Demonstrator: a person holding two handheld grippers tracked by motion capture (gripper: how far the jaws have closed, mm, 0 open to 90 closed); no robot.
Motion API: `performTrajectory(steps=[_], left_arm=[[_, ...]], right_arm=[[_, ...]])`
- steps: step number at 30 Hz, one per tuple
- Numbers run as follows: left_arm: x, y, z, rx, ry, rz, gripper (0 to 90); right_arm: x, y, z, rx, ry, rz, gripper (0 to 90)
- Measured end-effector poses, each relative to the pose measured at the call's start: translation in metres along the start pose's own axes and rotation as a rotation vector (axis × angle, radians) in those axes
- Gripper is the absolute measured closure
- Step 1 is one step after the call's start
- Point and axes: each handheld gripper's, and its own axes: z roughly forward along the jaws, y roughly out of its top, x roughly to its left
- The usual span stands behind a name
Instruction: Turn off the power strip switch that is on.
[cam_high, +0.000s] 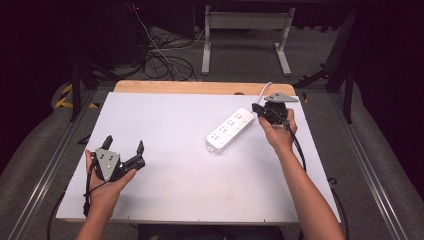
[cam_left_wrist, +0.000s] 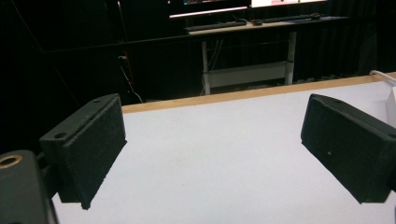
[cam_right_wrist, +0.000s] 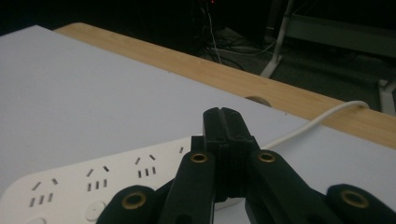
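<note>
A white power strip lies at an angle on the white tabletop, right of the middle, and its white cable runs off over the far edge. My right gripper hovers at the strip's far end, jaws pressed together with nothing between them. In the right gripper view the shut jaws stand just above the strip and its sockets, with the cable beyond. My left gripper rests at the near left of the table, jaws wide apart and empty; the left gripper view shows bare table between its pads.
A wooden strip runs along the table's far edge, with a round hole near the cable. Beyond it are a desk frame and tangled cables on the floor. Metal rails flank the table on both sides.
</note>
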Motion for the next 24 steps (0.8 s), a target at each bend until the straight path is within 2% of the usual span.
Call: performTrajectory(steps=[5, 8, 10, 16, 24], left_arm=[[-0.002, 0.001, 0.002, -0.003, -0.006, -0.001, 7.2], [-0.002, 0.001, 0.002, -0.006, -0.008, 0.000, 7.2], [-0.002, 0.002, 0.002, -0.008, -0.005, -0.003, 7.2], [-0.002, 0.003, 0.002, -0.013, -0.004, -0.011, 7.3], [-0.002, 0.005, 0.002, -0.017, -0.006, -0.017, 7.2]], right_arm=[[0.005, 0.004, -0.021, -0.074, -0.003, -0.009, 90.0], [0.008, 0.005, -0.039, -0.118, 0.002, -0.023, 90.0], [0.008, 0.002, -0.054, -0.151, 0.016, -0.009, 90.0], [0.003, -0.014, -0.098, -0.251, 0.023, 0.026, 90.0], [0.003, -0.047, -0.134, -0.329, 0.036, 0.048, 90.0]])
